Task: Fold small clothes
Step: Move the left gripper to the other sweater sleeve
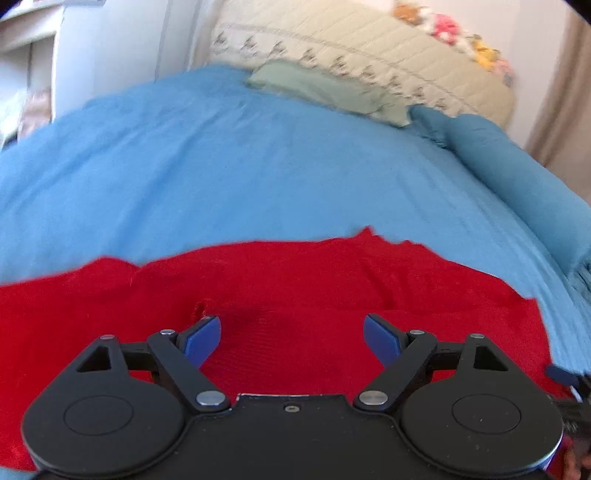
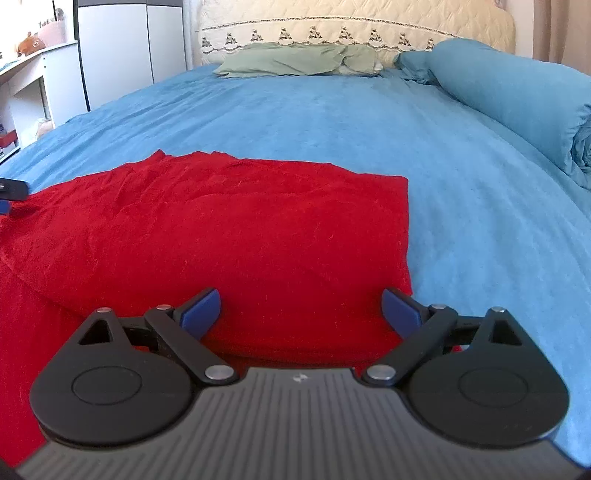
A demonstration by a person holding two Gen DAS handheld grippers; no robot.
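Left gripper [image 1: 291, 334] and right gripper [image 2: 301, 310]: fingers spread apart, empty, over red garment [image 2: 221, 236]. Ahead: blue bedsheet [image 2: 314, 122], green pillow [image 2: 295, 61]. Garment's right edge lies beside right finger [image 2: 400, 310].

Red garment [image 2: 229, 229]: cloth, fuzzy knit nap, loose fibres catching light, matt; ribbed weave visible close to left tool [image 1: 291, 338]. Bed cover [image 2: 332, 122]: blue cloth, soft brushed look, matt, fine ridged texture toward edge. Rolled blue duvet [image 2: 517, 99]: same smooth matt cloth. Green pillow [image 2: 295, 61]: thin creased cloth. Headboard [image 2: 332, 22]: cream quilted fabric, embroidered band. Both tools: black matt plastic links, shiny metal pivot pins, blue pads [image 2: 201, 314] smooth, slight sheen. Right tool [image 2: 301, 314] body: grey ribbed plastic. Wardrobe [image 2: 122, 48]: smooth white panels.
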